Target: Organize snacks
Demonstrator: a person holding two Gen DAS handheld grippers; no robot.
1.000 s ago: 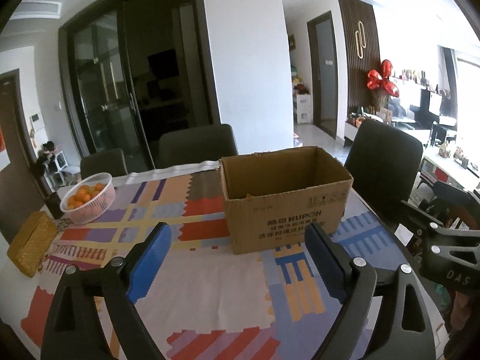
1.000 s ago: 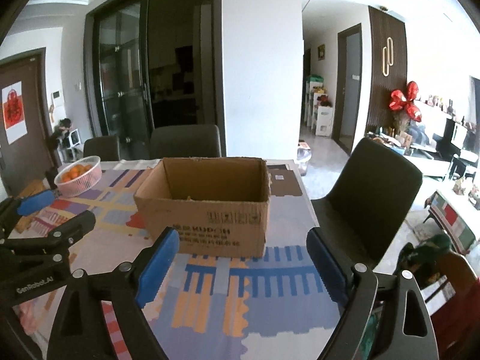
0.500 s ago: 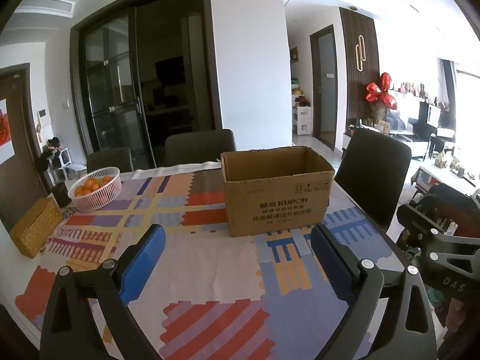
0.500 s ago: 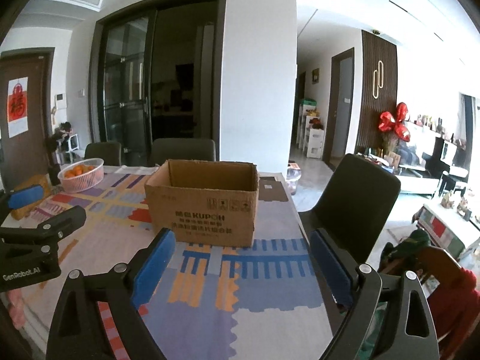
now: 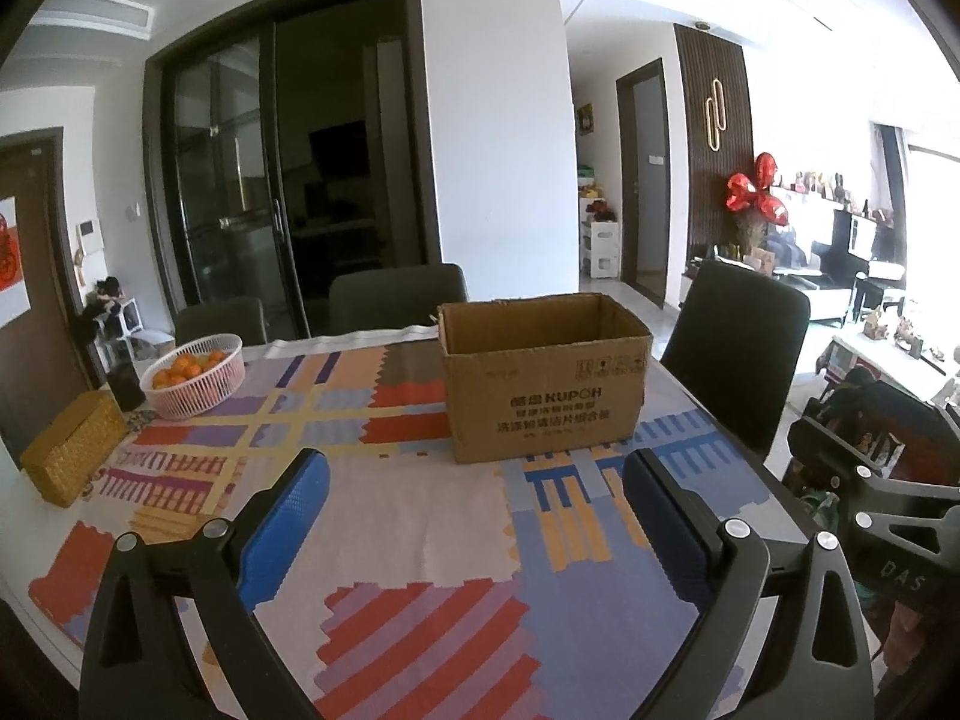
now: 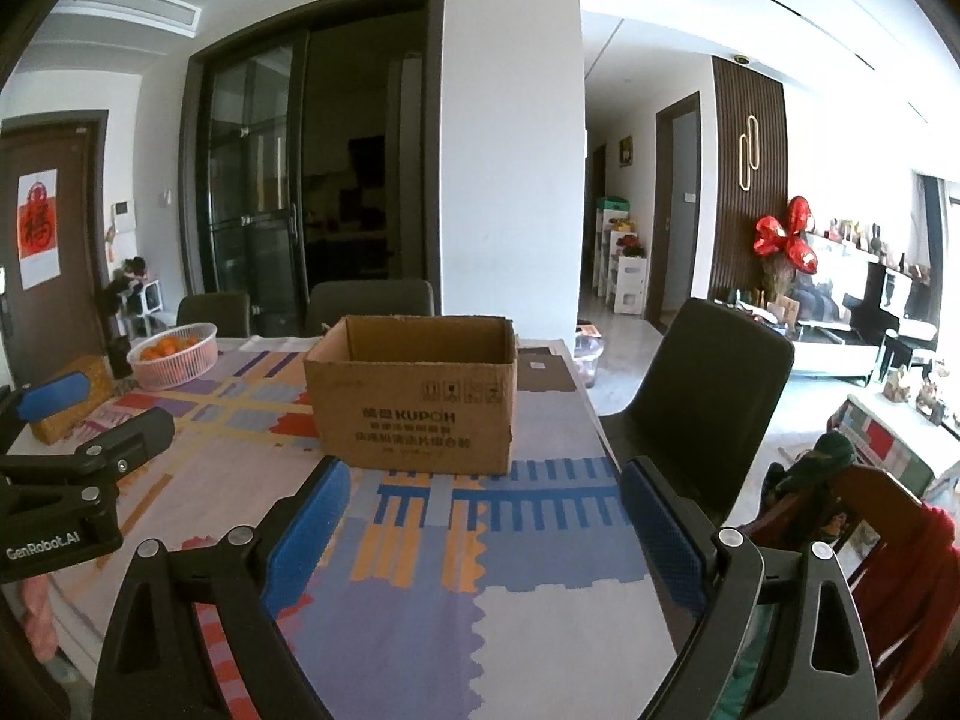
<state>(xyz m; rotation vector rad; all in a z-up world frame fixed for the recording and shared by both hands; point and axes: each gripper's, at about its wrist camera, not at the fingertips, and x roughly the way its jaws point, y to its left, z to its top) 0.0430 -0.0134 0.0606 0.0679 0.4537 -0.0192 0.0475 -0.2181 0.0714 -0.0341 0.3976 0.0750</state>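
- On the surface (image 5: 420,516), covered by a patterned cloth: open-topped cardboard box (image 5: 543,375), interior contents hidden from view.
- Far left: white basket (image 5: 198,375) holding oranges (image 5: 183,365), beside a woven yellow box (image 5: 75,447).
- Left gripper (image 5: 474,516): jaws spread wide, holding nothing, short of the cardboard box.
- Right gripper (image 6: 483,519): jaws spread wide, holding nothing.

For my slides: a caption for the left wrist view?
Open left gripper faces a cardboard box on a patterned tablecloth.

White walls (image 5: 492,120); dark glass doors (image 5: 240,192); black chairs (image 5: 732,348) around table (image 5: 420,516).
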